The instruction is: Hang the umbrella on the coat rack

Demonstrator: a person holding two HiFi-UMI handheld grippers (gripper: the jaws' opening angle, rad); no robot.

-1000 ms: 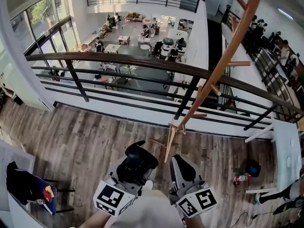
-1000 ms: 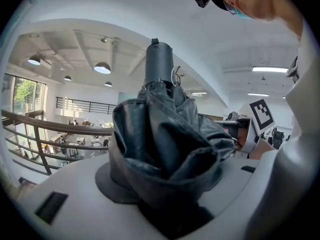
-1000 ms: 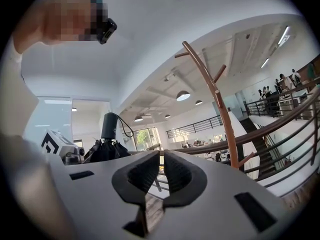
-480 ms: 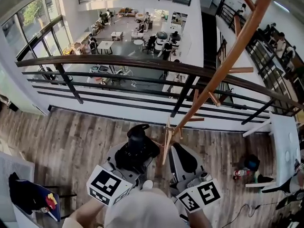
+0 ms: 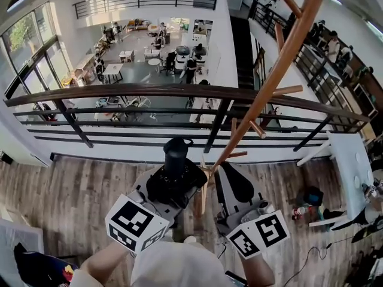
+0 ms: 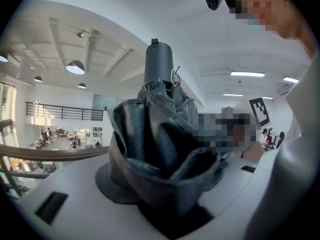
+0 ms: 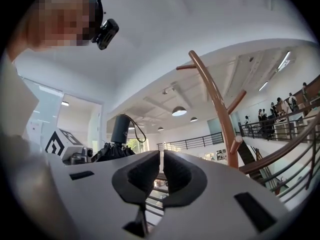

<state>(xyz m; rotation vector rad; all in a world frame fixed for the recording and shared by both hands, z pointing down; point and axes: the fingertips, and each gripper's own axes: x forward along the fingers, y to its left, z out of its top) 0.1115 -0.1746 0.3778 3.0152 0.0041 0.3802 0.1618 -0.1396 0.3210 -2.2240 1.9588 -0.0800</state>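
A dark metal railing (image 5: 119, 92) with a rounded handrail runs behind the coat rack (image 5: 264, 100), a smooth, slanting wooden pole with short pegs that rises just beyond both grippers. The left gripper (image 5: 172, 186) clamps the folded umbrella (image 6: 161, 134), crumpled dark grey fabric topped by a round handle with a cord, just left of the rack's pole. The right gripper (image 7: 161, 165) has its jaws pressed together on nothing.

folded dark grey umbrella (image 5: 174, 181), handle end up, near brown wooden coat rack (image 5: 281, 64), not yet hung.
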